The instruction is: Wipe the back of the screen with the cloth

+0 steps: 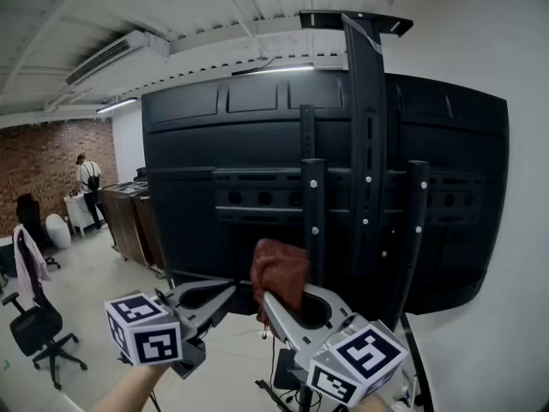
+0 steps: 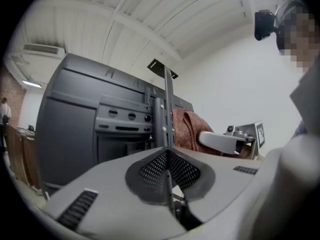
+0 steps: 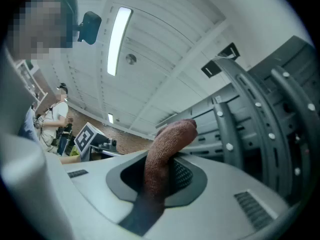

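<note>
White ceiling panels (image 1: 129,7) and a brick wall (image 1: 51,161) at the far left frame an open office. A person (image 1: 87,178) stands far off by the cabinets, and an office chair (image 1: 34,329) sits at the near left. The screen (image 1: 257,170) fills the middle of the head view with its dark plastic back facing the camera. It hangs on a stand whose vertical rails (image 1: 313,221) run down its centre.

The right claw (image 1: 273,303) is clenched on the cloth (image 1: 279,273), a reddish-brown rag. The rag rises from between the jaws as a bunched fold, low on the screen's back and just left of the centre rail. The pictures do not settle whether it is touching the panel yet. The left claw (image 1: 225,290) is pressed together with nothing in it, and hovers just left of the right one, below the screen's lower edge.

The cloth looks soft, light and floppy. It bends over its own weight above the jaws, so a grip near its middle, as here, should leave enough loose fold to spread against the surface. The panel is probably thin plastic, ribbed and broken up by screw heads and rails that could snag the weave. Light pressure and strokes running alongside the rails seem wise. The stand may rock if it is pushed hard.
</note>
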The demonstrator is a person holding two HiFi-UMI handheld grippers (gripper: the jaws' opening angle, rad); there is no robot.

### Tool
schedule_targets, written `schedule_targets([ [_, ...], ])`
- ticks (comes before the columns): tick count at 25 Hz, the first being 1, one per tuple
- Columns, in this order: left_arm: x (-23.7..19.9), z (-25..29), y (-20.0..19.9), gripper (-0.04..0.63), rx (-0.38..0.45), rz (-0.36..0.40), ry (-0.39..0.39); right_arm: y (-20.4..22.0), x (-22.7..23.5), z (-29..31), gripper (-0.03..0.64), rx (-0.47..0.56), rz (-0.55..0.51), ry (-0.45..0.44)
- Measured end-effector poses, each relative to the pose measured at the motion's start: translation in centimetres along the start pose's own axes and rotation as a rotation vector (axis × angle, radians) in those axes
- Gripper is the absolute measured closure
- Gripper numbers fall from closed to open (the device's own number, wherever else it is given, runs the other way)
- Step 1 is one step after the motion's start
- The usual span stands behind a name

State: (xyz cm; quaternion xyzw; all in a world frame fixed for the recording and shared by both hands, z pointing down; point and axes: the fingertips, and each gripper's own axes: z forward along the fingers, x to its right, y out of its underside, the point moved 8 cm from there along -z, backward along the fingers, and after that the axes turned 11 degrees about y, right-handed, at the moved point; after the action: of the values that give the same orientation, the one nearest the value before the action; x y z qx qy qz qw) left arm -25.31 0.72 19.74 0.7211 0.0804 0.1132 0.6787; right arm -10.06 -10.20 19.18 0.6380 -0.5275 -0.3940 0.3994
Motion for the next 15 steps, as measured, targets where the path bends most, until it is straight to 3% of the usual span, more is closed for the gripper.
schedule_targets([
  [4,-3.1,0.1,-4.6,0.584,0.017,0.015,-0.062,-3.9,-1.1,6.2,0.548,0.051,-0.022,-0.128],
  [9,-8.2,-2.1,-9.6,0.584,0.056,0.022,-0.155,-8.2,-3.2,15.8,0.548,0.037,-0.134,-0.247],
  [12,-12.3,-4.2,-12.2,0.584,0.106,0.014,-0.199,-9.5,-4.4,22.2,0.548,0.017,-0.085,-0.285],
  [15,-17.2,-6.1,-14.0,0.584,0.140,0.024,-0.246,-9.4,-5.0,28.4,0.548,0.018,-0.075,-0.258],
])
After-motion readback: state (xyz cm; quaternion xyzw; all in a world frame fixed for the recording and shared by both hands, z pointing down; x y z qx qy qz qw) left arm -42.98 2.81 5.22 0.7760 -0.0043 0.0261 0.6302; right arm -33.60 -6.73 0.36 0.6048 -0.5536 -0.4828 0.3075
